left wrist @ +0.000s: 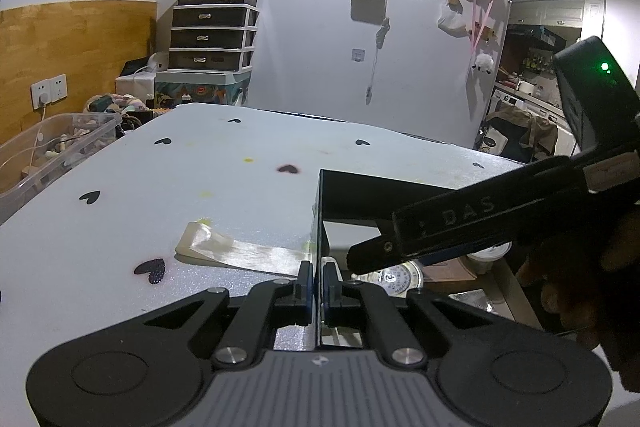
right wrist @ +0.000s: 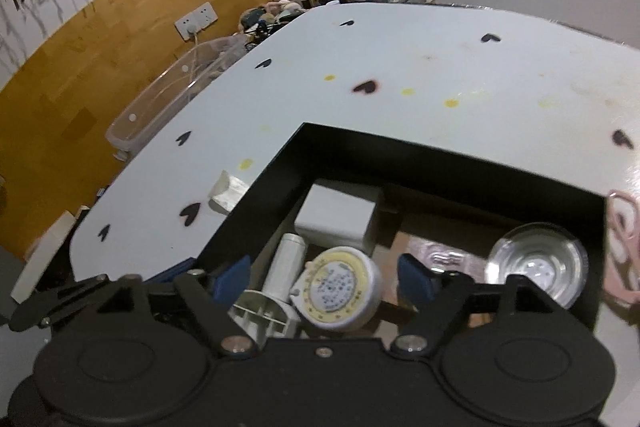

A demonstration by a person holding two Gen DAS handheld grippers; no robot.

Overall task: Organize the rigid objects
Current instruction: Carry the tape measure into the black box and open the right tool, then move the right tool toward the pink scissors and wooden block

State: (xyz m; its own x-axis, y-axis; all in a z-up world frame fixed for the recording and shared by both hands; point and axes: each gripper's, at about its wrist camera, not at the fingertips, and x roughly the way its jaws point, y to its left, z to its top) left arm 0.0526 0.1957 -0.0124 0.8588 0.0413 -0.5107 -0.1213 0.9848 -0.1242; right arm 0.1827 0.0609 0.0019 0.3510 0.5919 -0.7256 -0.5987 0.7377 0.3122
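Note:
A black open box point(right wrist: 280, 167) sits on the white table point(right wrist: 400, 47). Inside it lie a round white-and-yellow timer point(right wrist: 340, 289), a white cylinder point(right wrist: 286, 267), a white rectangular box point(right wrist: 340, 215), a clear round lid point(right wrist: 536, 271) and a white plastic piece point(right wrist: 260, 315). My left gripper point(left wrist: 318, 287) is shut on the box's left wall point(left wrist: 319, 211). My right gripper point(right wrist: 326, 275) is open, hovering over the box just above the timer. It shows in the left wrist view point(left wrist: 360, 259) as a black arm reaching in from the right.
A strip of clear tape point(left wrist: 240, 251) lies on the table left of the box. A clear plastic bin point(left wrist: 48, 155) stands beyond the table's left edge. A drawer unit point(left wrist: 212, 35) stands by the back wall. Pink cloth point(right wrist: 624, 247) lies right of the box.

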